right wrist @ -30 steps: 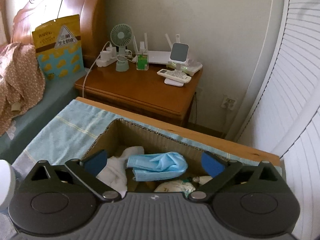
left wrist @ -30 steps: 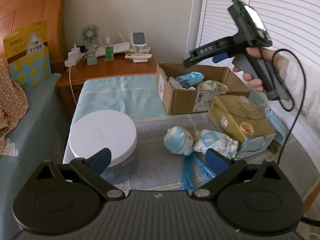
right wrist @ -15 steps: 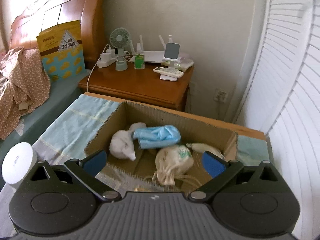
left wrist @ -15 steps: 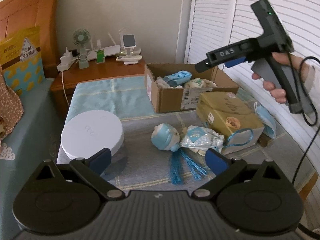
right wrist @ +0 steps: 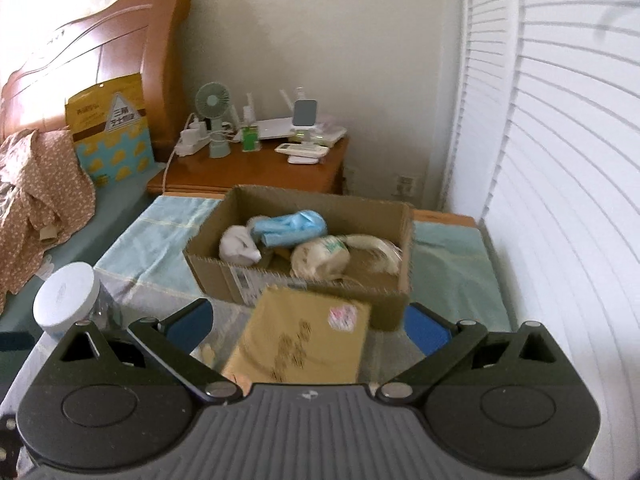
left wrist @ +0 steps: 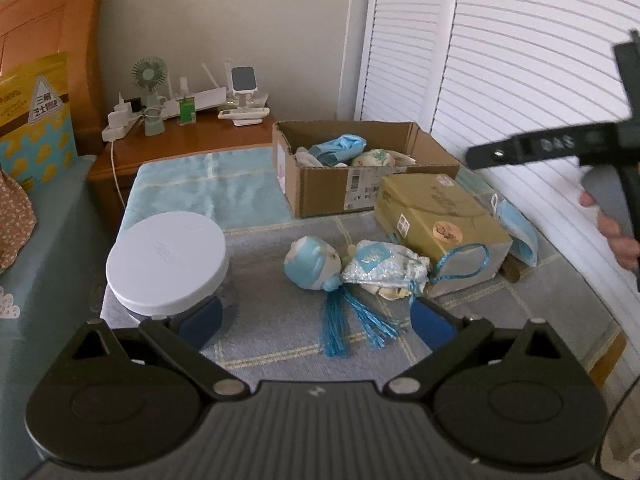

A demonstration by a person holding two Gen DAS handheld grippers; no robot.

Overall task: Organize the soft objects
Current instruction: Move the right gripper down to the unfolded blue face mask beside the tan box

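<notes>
An open cardboard box stands at the far side of the table. It holds a blue face mask, a white sock and a cream drawstring pouch. A blue-and-white plush doll and a silvery pouch with blue tassels lie on the cloth in front of my left gripper, which is open and empty. Another blue mask lies right of the tan box. My right gripper is open and empty, above the tan box.
A white-lidded round jar stands at the table's left. A wooden nightstand with a fan and chargers is behind. A bed with floral cloth lies left; white louvred doors lie right.
My right gripper has pulled back and up from over the cardboard box, so the tan box now shows below it. My left gripper has drawn back a little from the table.
</notes>
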